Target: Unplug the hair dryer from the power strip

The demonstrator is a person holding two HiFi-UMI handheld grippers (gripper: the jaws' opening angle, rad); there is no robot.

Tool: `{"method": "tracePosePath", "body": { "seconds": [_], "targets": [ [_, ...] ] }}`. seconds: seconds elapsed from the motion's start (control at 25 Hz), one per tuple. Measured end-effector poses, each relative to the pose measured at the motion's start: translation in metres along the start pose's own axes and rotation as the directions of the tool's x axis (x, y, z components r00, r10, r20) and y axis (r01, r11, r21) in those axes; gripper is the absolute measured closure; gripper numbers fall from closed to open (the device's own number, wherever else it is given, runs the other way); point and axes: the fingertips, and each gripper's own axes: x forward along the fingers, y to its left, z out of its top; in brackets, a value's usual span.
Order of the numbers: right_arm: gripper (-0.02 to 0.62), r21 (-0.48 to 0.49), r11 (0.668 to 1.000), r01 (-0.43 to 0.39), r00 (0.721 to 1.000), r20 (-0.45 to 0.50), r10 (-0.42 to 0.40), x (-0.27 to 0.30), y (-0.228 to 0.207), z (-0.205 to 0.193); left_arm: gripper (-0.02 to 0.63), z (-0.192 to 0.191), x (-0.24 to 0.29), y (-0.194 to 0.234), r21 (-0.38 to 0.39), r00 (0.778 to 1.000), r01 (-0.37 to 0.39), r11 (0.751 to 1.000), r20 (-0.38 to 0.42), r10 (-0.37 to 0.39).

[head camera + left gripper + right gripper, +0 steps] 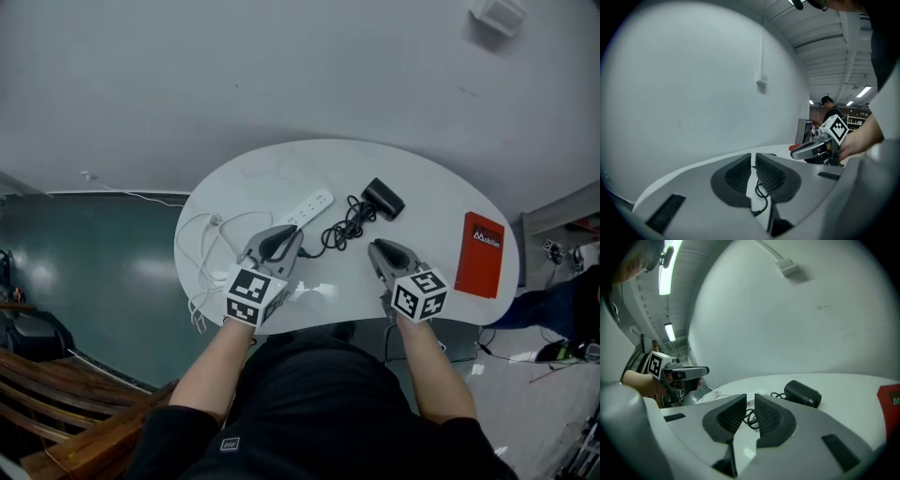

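your left gripper [281,238]: jaws a slit apart, empty | your right gripper [379,249]: narrowly apart, empty | hair dryer [382,198]: lay on table [433,187], cord [344,226] coiled beside power strip [306,208]

We hold the right hand-held gripper [750,397] empty above the white surface [843,385].
Its jaws stand a narrow slit apart, nothing between them. Past them we see a coiled black cord [751,418], the black hair dryer [802,393] lying on its side, a red box [889,401] at the right edge, and the left hand-held gripper [704,372] raised at left.
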Motion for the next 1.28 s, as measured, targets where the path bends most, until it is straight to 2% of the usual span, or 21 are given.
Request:
{"method": "tracePosePath", "body": {
  "seconds": [0.24, 0.4, 0.52, 0.64, 0.84, 1.04, 1.16, 1.28],
  "targets": [
    [0.529, -0.094, 0.994, -0.059, 0.988, 0.139, 0.072, -0.041, -0.022, 0.064, 0.566, 0.041, 0.016, -0.030, 0.004, 0.997, -0.067, 0.998, 0.046, 0.067],
    [0.529, -0.129, 0.989, -0.067, 0.969, 0.226, 0.095, -0.063, -0.028, 0.106, 0.566, 0.059, 0.016, -0.041, 0.003, 0.994, -0.100, 0.995, 0.041, 0.100],
    [0.524, -0.150, 0.987, -0.064, 0.951, 0.291, 0.106, -0.074, -0.023, 0.137, 0.566, 0.076, 0.010, -0.041, 0.002, 0.991, -0.111, 0.994, 0.069, 0.111],
    [0.494, -0.177, 0.982, -0.058, 0.934, 0.339, 0.116, -0.078, -0.010, 0.163, 0.568, 0.097, -0.002, -0.034, 0.005, 0.987, -0.112, 0.994, 0.113, 0.111],
    [0.493, -0.203, 0.979, -0.022, 0.902, 0.417, 0.107, -0.083, 0.016, 0.198, 0.569, 0.135, -0.027, -0.018, 0.026, 0.980, -0.113, 0.993, 0.170, 0.107],
    [0.534, -0.251, 0.968, 0.009, 0.889, 0.445, 0.107, -0.086, 0.038, 0.231, 0.573, 0.176, -0.042, 0.006, 0.046, 0.968, -0.119, 0.992, 0.227, 0.106],
    [0.549, -0.253, 0.967, 0.009, 0.884, 0.455, 0.111, -0.091, 0.047, 0.245, 0.581, 0.196, -0.051, 0.023, 0.051, 0.957, -0.146, 0.988, 0.259, 0.129],
    [0.555, -0.262, 0.965, 0.019, 0.874, 0.473, 0.111, -0.089, 0.053, 0.251, 0.588, 0.191, -0.062, 0.036, 0.013, 0.945, -0.196, 0.981, 0.268, 0.186]
  ]
}}
